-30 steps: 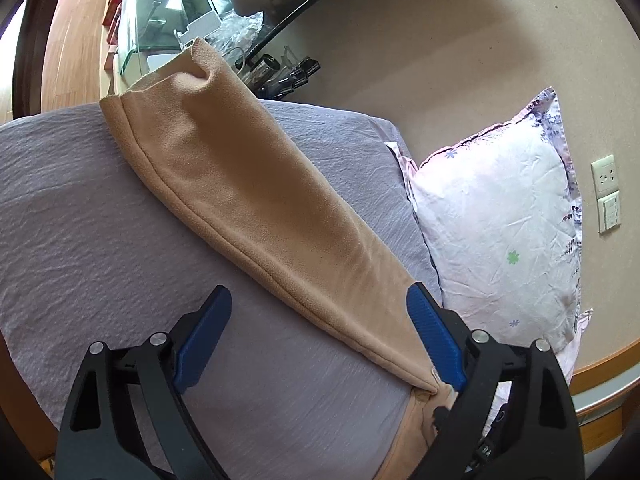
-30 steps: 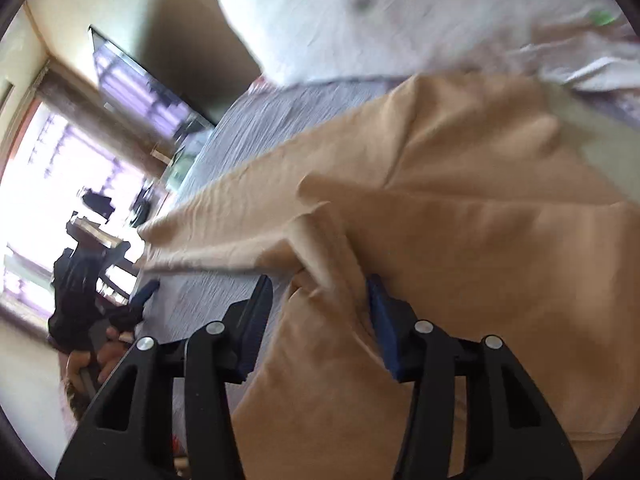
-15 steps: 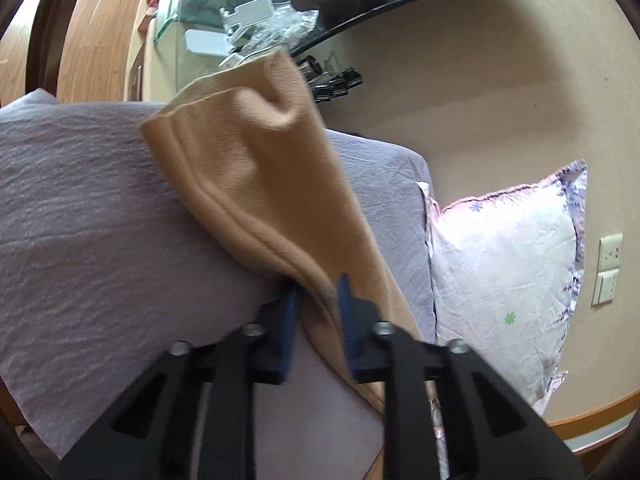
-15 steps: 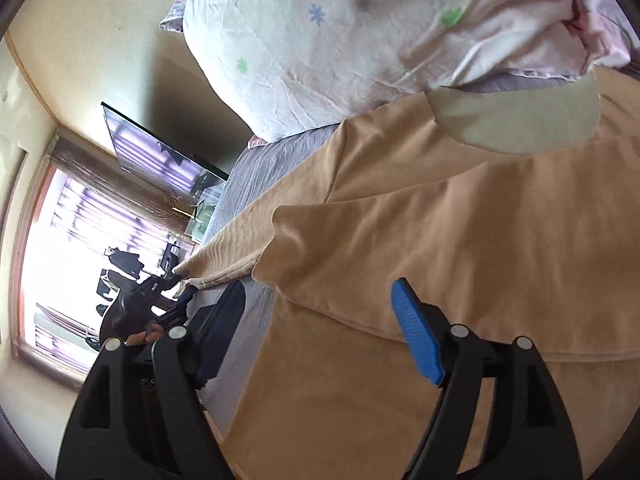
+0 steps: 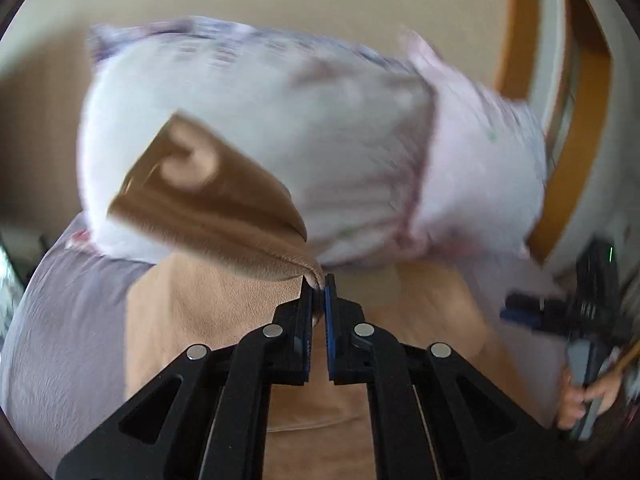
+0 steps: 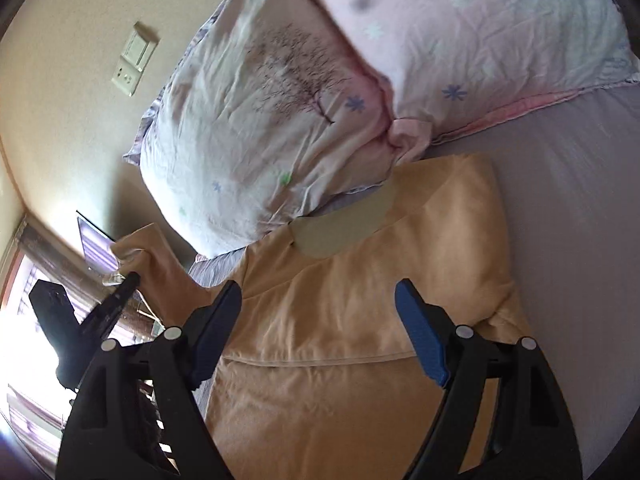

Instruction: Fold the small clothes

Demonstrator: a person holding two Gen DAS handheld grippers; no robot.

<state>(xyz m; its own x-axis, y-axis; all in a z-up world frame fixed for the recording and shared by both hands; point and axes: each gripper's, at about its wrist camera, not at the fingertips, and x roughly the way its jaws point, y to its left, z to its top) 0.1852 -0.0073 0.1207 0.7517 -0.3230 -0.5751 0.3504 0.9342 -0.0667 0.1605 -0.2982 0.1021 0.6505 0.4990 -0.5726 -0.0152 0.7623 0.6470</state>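
Sleeve fabric of the tan shirt is pinched between the closed fingers of the left hand-held gripper, lifted ahead of it and to its left so the cuff hangs in the air in front of the pillow. That lift looks meant to carry the sleeve across the body, which lies flat on the bed directly beneath the left hand-held gripper. The right hand-held gripper hovers with its fingers spread wide and grips nothing; the shirt's body spreads just beyond its tips, neckline toward the pillows. Its side already looks folded in, so it probably waits clear of the incoming sleeve.
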